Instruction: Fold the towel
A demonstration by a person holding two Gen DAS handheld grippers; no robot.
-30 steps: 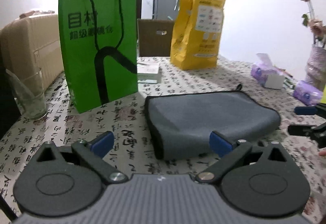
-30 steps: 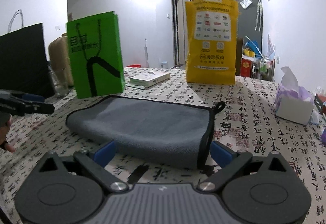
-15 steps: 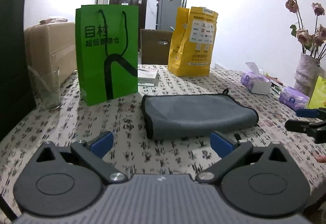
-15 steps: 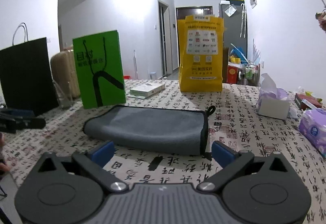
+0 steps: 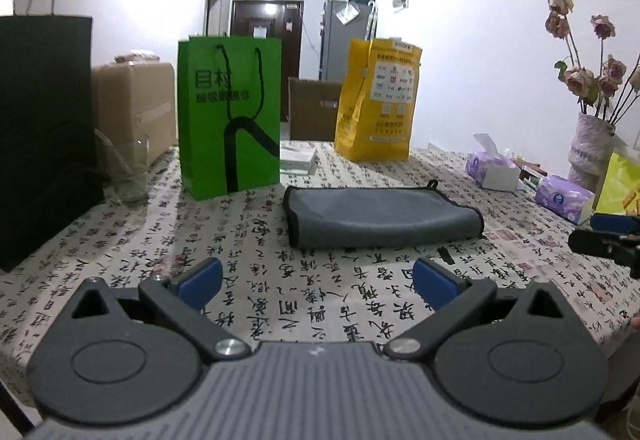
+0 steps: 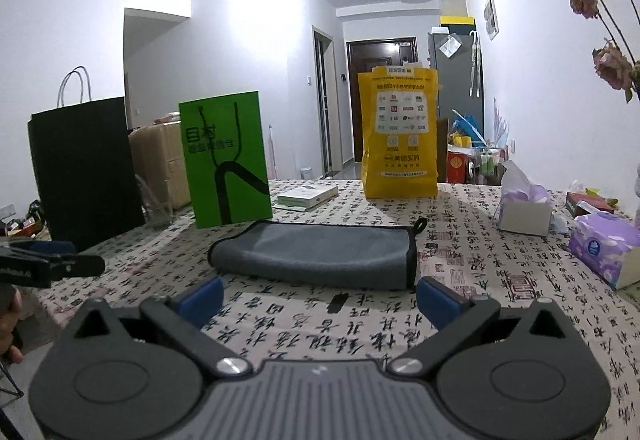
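A grey towel with black trim (image 5: 380, 216) lies folded on the calligraphy-print tablecloth; it also shows in the right wrist view (image 6: 316, 254). My left gripper (image 5: 318, 282) is open and empty, near the table's front edge, well short of the towel. My right gripper (image 6: 318, 296) is open and empty, also back from the towel. The right gripper's tips show at the right edge of the left wrist view (image 5: 604, 236), and the left gripper's tips at the left edge of the right wrist view (image 6: 52, 266).
Behind the towel stand a green paper bag (image 5: 230, 116), a yellow bag (image 5: 378, 106), a black bag (image 5: 44, 136) and a glass (image 5: 124, 170). Tissue boxes (image 5: 566, 198) and a flower vase (image 5: 590, 150) sit on the right. A thin white box (image 6: 306, 196) lies behind the towel.
Both grippers have pulled back from the towel and risen; the towel now sits farther away in both views. It stays folded and still.
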